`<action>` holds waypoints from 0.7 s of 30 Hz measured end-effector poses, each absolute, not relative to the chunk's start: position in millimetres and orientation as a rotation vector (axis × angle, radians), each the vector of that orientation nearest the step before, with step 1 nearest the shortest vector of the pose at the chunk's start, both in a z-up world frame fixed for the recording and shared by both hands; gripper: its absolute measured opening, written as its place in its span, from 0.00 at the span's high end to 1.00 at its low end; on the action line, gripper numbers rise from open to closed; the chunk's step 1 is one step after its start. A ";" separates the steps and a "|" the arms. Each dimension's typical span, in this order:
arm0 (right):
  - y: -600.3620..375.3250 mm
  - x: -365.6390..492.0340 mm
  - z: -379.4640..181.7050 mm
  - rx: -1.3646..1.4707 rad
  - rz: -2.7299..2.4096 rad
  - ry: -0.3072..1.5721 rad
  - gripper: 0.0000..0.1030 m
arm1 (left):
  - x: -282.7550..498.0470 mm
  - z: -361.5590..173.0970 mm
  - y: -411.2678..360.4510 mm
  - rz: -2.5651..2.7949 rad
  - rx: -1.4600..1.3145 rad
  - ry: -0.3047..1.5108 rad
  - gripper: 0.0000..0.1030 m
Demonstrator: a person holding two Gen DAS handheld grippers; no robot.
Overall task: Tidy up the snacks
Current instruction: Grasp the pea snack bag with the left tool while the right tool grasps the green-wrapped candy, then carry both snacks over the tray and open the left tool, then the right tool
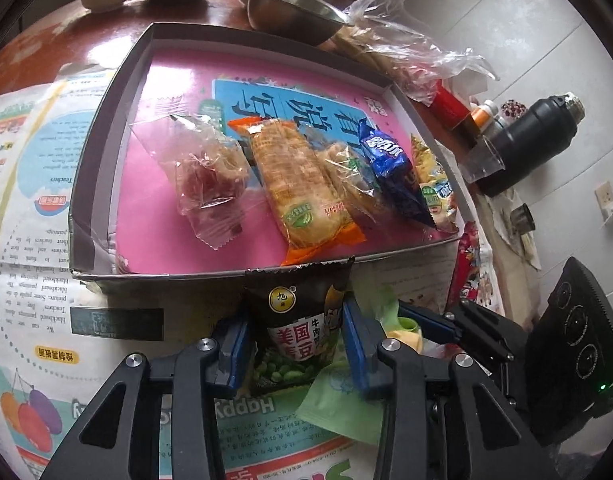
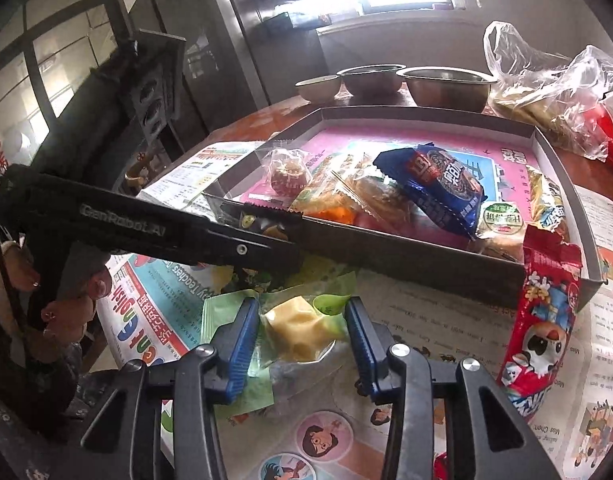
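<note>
A shallow grey box (image 1: 94,184) with a pink floor holds several wrapped snacks: a clear-wrapped red pastry (image 1: 210,176), an orange-edged cracker pack (image 1: 302,192) and a blue cookie pack (image 1: 390,168). My left gripper (image 1: 296,344) is shut on a black green-pea snack bag (image 1: 298,320) just in front of the box's near wall. My right gripper (image 2: 302,332) stands open around a green-wrapped yellow pastry (image 2: 298,328) lying on the newspaper. The box (image 2: 406,256) and the left gripper's body (image 2: 146,232) also show in the right wrist view.
A red cartoon snack pack (image 2: 542,320) leans by the box's right corner. Metal bowls (image 2: 446,84), a small ceramic bowl (image 2: 318,86) and a clear plastic bag (image 2: 546,80) sit behind the box. A black flask (image 1: 534,140) stands at the table's right edge. Newspaper (image 1: 34,200) covers the table.
</note>
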State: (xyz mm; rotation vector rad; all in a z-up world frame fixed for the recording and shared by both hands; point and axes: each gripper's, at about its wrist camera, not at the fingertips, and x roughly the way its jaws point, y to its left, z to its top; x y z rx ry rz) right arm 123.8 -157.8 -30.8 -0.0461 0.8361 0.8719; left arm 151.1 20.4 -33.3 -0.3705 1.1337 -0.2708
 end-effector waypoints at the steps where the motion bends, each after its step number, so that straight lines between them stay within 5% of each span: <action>1: -159.3 124.0 -29.9 -0.041 0.871 0.832 0.57 | 150.5 -32.6 20.1 -0.264 -0.364 1.130 0.62; 21: -177.7 125.9 -1.6 0.012 0.821 0.757 0.57 | 136.1 4.3 30.2 -0.251 -0.358 1.033 0.63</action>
